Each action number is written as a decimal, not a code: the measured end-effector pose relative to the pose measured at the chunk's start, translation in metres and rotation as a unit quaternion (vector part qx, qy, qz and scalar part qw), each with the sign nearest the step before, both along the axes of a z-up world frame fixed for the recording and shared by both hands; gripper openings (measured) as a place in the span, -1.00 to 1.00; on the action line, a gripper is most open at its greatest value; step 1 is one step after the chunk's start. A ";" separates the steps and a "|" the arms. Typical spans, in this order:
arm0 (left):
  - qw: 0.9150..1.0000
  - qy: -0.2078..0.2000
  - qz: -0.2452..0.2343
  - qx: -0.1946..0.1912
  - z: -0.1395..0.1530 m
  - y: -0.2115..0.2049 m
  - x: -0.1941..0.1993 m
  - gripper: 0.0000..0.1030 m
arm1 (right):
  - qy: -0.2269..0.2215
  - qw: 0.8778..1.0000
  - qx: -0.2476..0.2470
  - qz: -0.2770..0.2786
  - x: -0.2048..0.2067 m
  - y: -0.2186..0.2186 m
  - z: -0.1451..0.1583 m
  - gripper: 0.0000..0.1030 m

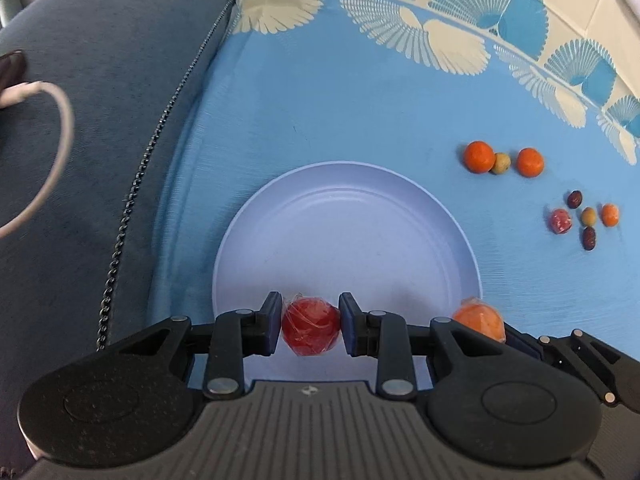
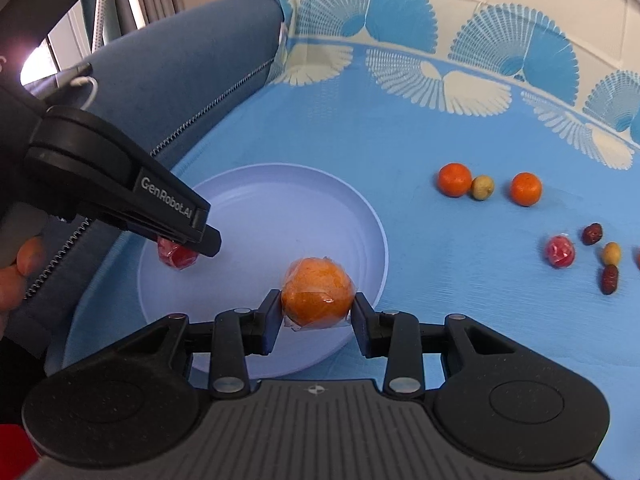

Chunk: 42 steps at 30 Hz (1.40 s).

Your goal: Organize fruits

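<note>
Over the near edge of the pale blue plate (image 1: 348, 216), your left tongs (image 1: 311, 330) were closed on a red fruit wrapped in clear film (image 1: 311, 330), a pad pressed to each side of it. Whether the fruit touched the plate or hung just above it could not be told. Your right tongs (image 2: 318, 300) were likewise closed on an orange fruit in clear film (image 2: 318, 300), held over the plate's near right rim; the left wrist view showed that same orange fruit at the plate's lower right edge.

From the right wrist view, your left tongs reached over the left side of the plate with the red fruit tucked beneath their tip, and your fingers (image 2: 22, 268) showed at the frame's left edge.

To the right of the plate, on the blue patterned cloth (image 1: 360, 112), the loose fruit lay in two groups. The farther group was a row: an orange (image 2: 455, 179) touching a small yellowish fruit (image 2: 482, 187), then a second orange (image 2: 526, 189) a little apart. The nearer group, farther right of the plate, held a wrapped red fruit (image 2: 560, 251), two dark red dates (image 2: 592, 233), a small yellow fruit (image 2: 611, 253) and, in the left wrist view, a small orange one (image 1: 610, 215).

Left of the plate rose a blue upholstered cushion (image 1: 100, 120) with a zip, carrying a white cable (image 1: 60, 128).
</note>
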<state>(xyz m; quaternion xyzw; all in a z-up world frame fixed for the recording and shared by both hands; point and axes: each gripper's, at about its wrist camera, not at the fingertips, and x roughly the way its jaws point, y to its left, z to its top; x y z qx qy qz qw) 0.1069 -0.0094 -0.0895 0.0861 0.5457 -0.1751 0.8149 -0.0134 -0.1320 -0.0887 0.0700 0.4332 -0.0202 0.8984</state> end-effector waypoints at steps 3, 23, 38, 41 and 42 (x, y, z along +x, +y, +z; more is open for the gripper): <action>1.000 -0.002 -0.006 0.006 -0.005 -0.002 0.004 -0.33 | 0.007 1.000 -0.001 0.004 0.006 0.000 -0.006 -0.24; 0.998 -0.066 0.010 0.020 0.056 0.055 -0.086 1.00 | 0.020 1.000 0.010 0.011 -0.077 0.012 0.060 0.90; 0.990 -0.137 0.005 0.008 0.104 0.074 -0.157 1.00 | -0.058 0.998 -0.022 0.006 -0.134 0.039 0.109 0.98; 0.989 -0.145 0.003 0.009 0.108 0.074 -0.167 1.00 | -0.067 0.997 -0.026 0.008 -0.142 0.042 0.113 0.99; 0.989 -0.146 0.003 0.009 0.108 0.074 -0.169 1.00 | -0.069 0.997 -0.026 0.007 -0.144 0.044 0.114 0.99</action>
